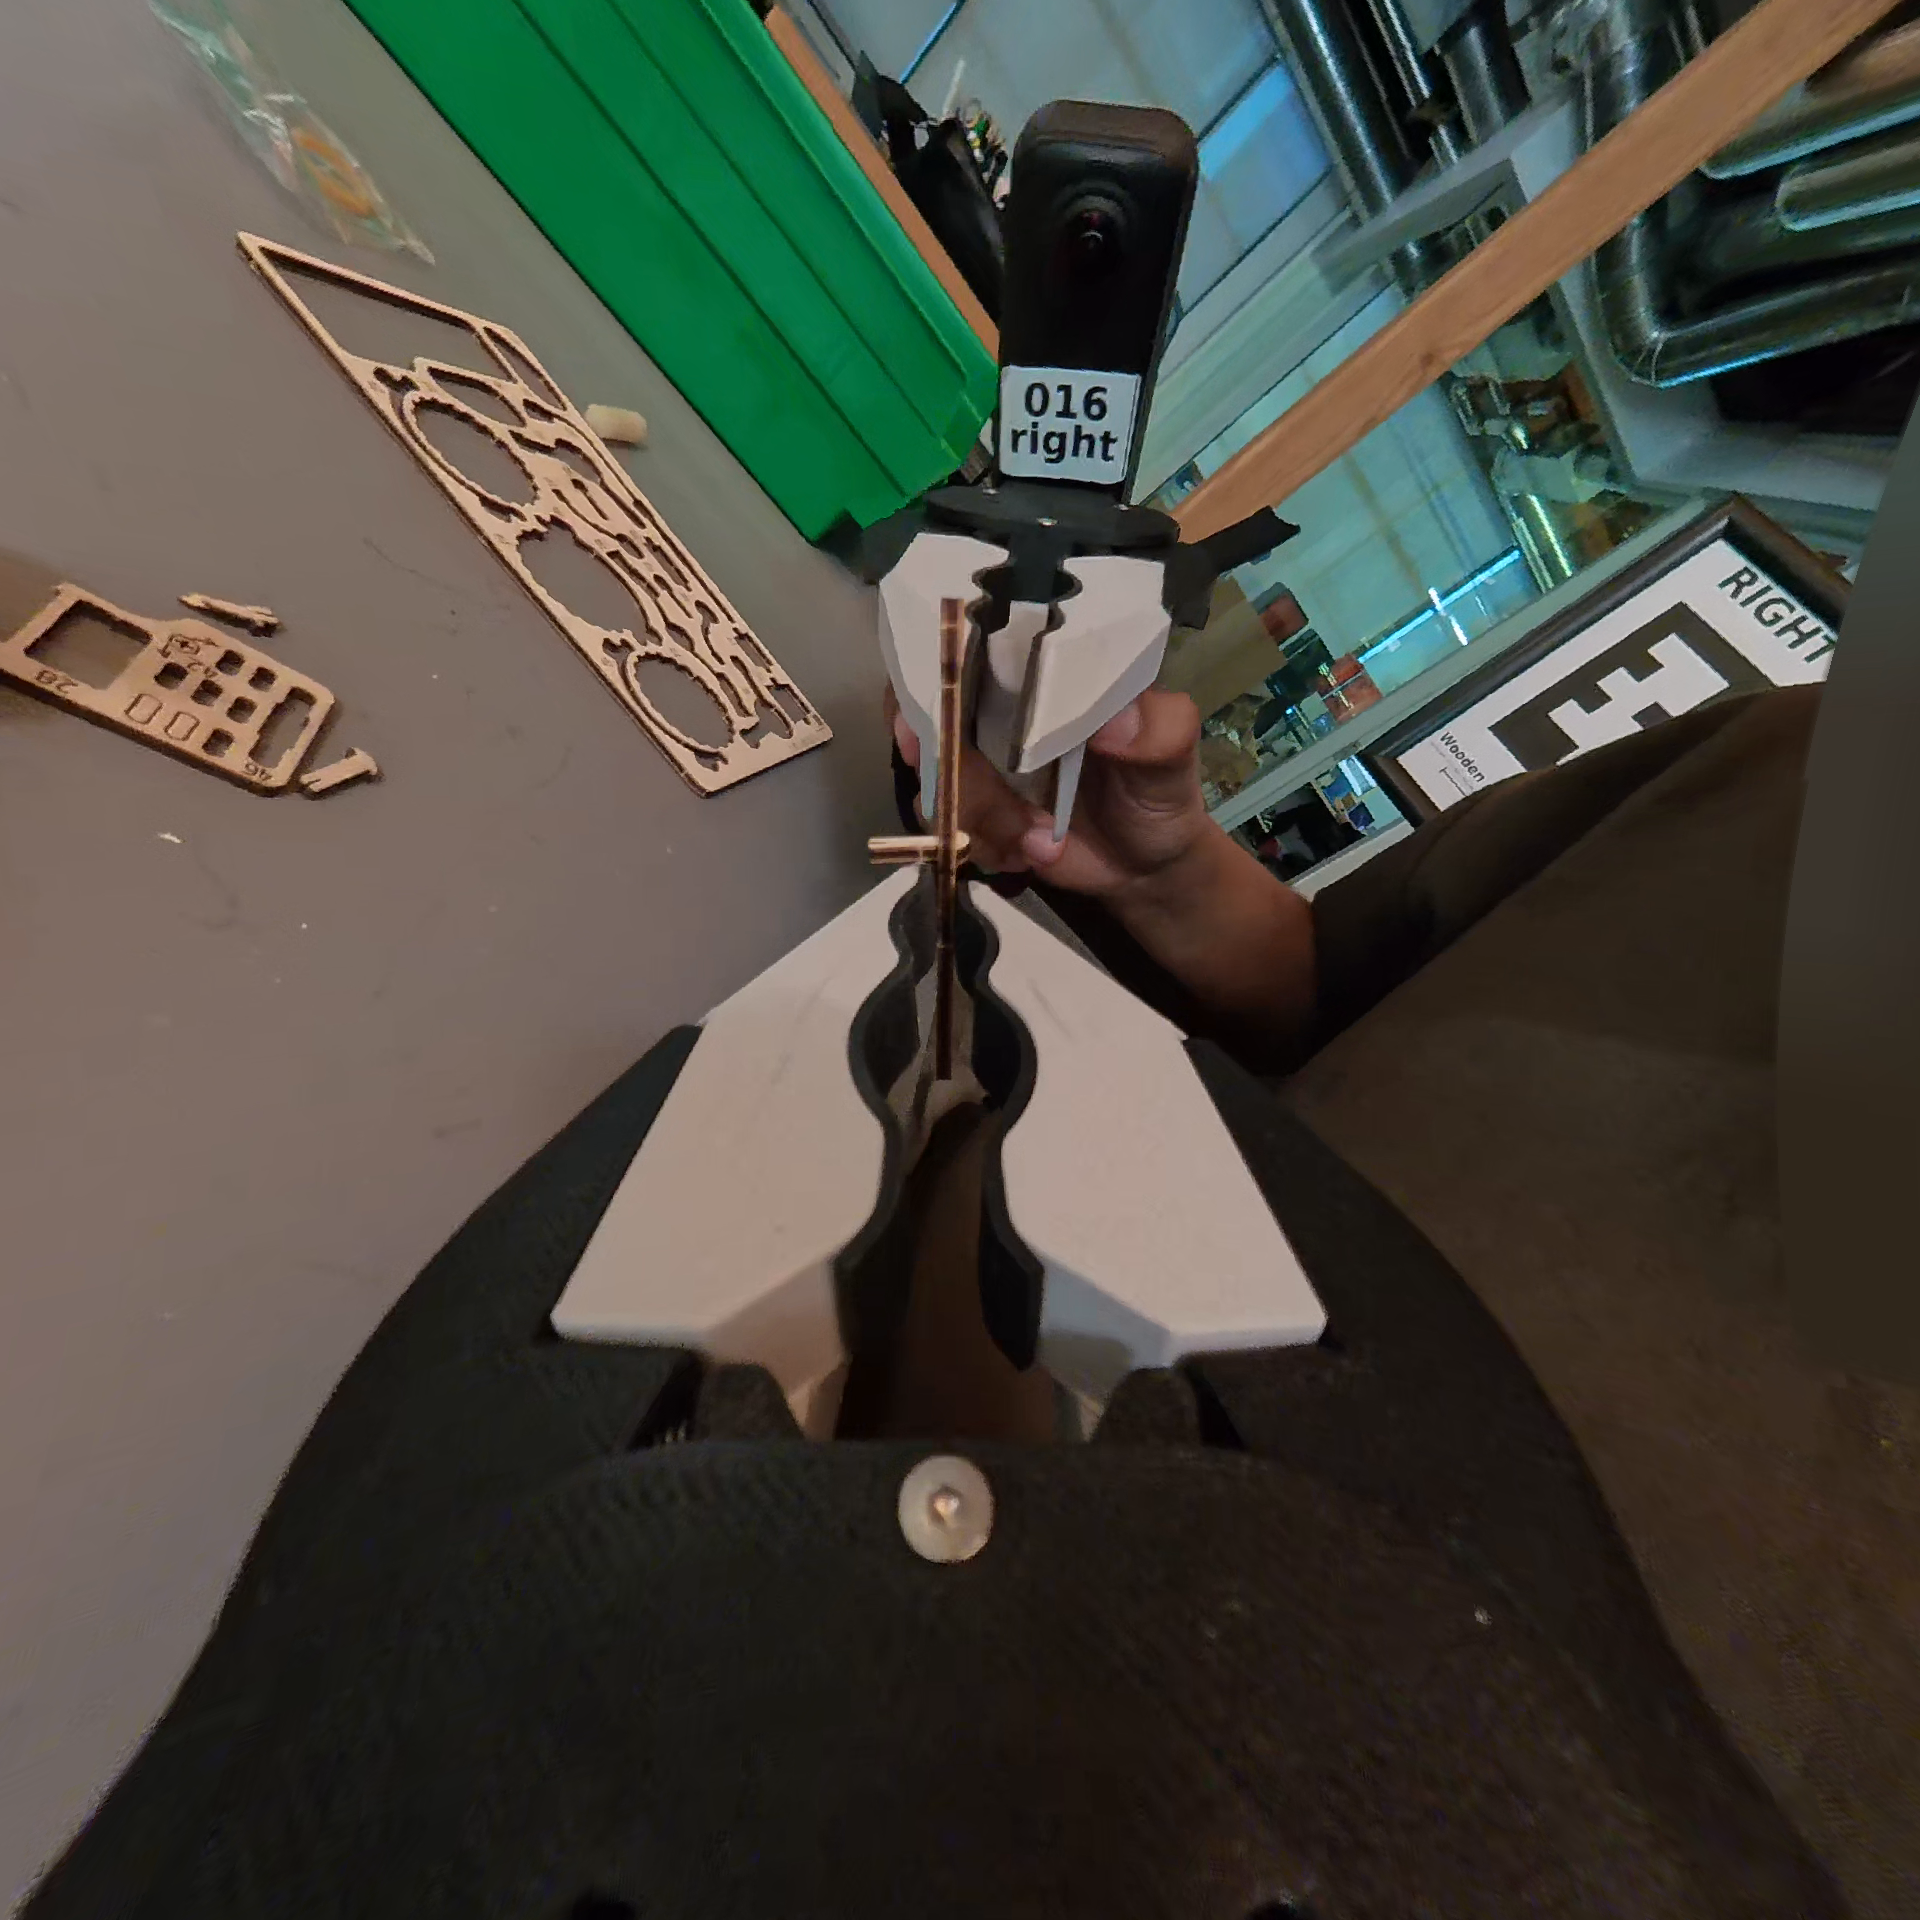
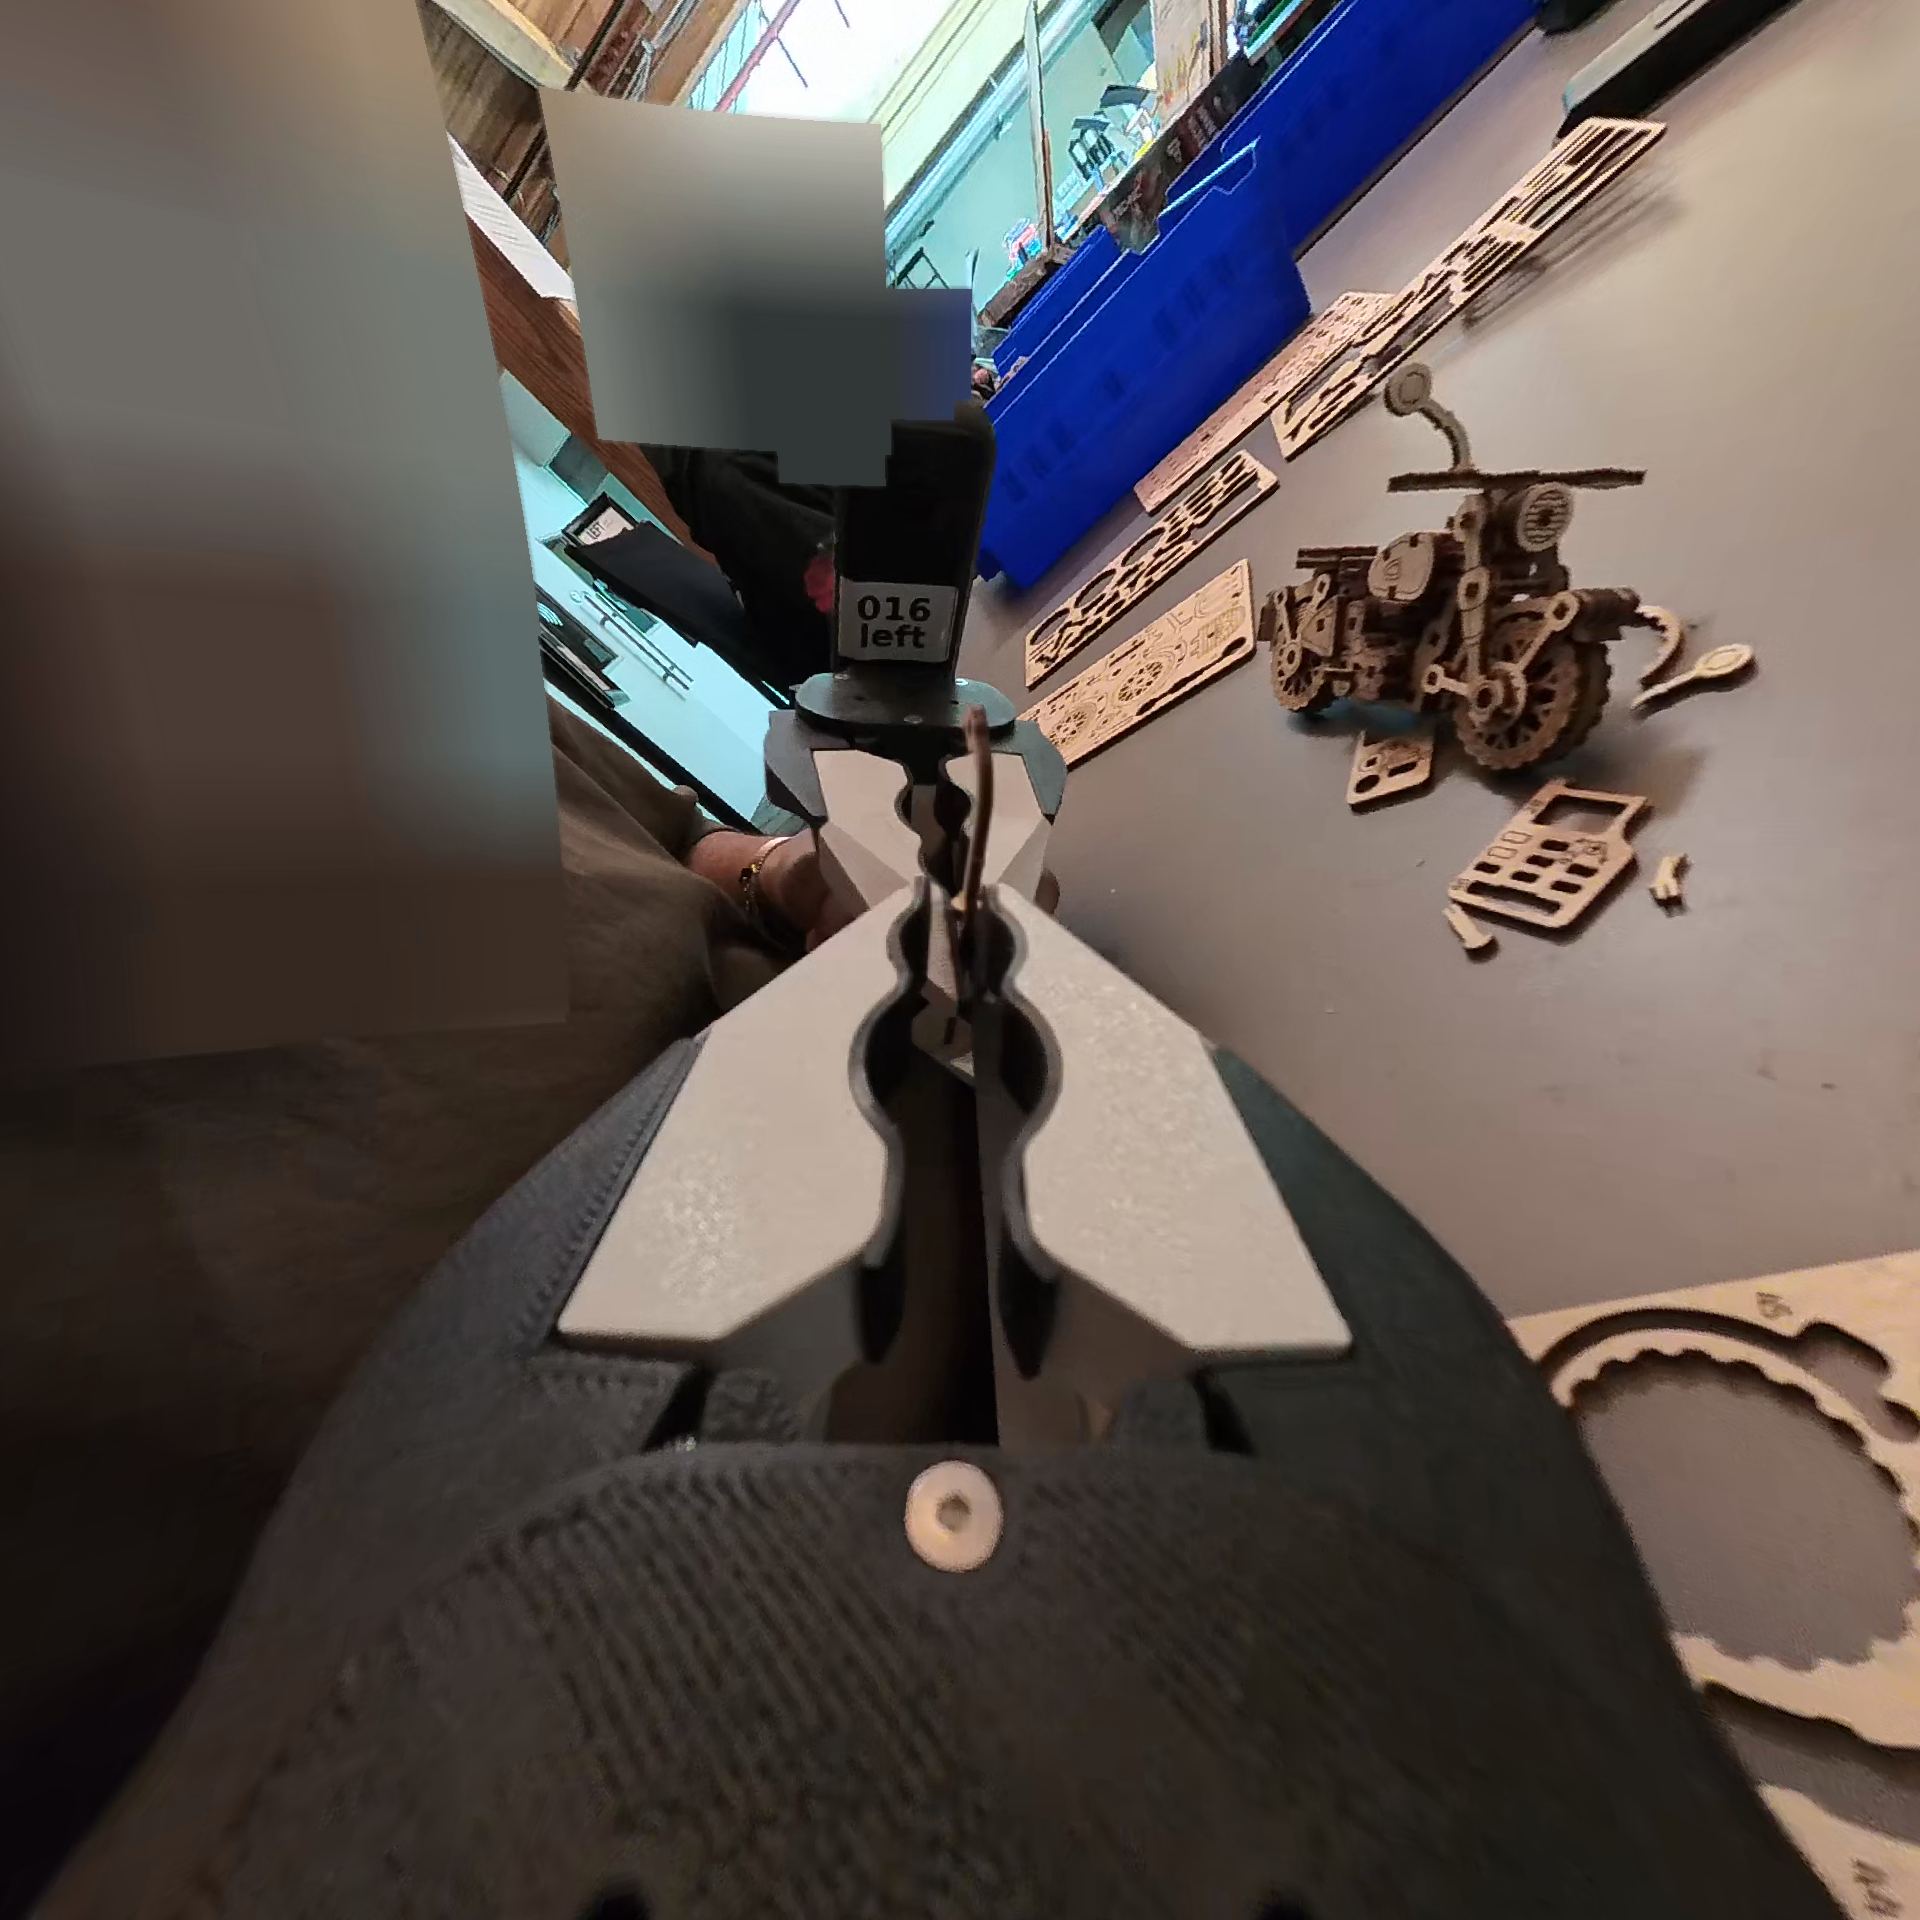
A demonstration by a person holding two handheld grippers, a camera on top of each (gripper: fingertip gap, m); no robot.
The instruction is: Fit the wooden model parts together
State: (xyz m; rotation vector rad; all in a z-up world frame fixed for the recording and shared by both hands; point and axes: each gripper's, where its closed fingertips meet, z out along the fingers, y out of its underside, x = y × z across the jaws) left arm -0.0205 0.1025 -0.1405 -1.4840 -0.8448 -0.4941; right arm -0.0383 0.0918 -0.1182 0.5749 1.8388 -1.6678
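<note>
My left gripper (image 1: 940,883) is shut on a thin flat wooden part (image 1: 948,727), seen edge-on and sticking out forward past its tips. A short pale wooden peg (image 1: 899,849) crosses that part just beyond the fingertips. My right gripper (image 1: 1003,686) faces the left one, held by a hand. In the right wrist view the right gripper (image 2: 951,904) stands slightly open around the far end of the dark wooden part (image 2: 977,790). There is a gap between its left pad and the wood. The left gripper (image 2: 925,810) shows just behind.
On the grey table (image 1: 312,1039) lie a cut-out wooden sheet (image 1: 540,499), a small perforated piece (image 1: 177,686) and a green crate (image 1: 707,239). The right wrist view shows a built wooden motorcycle model (image 2: 1455,623), more sheets (image 2: 1143,634), a blue crate (image 2: 1143,353) and a sheet close by (image 2: 1714,1507). The grippers are tip to tip, or close to it. From either gripper's tips it is about 12 cm to the small perforated piece (image 1: 177,686). It is also in sight in the right wrist view (image 2: 1542,849).
</note>
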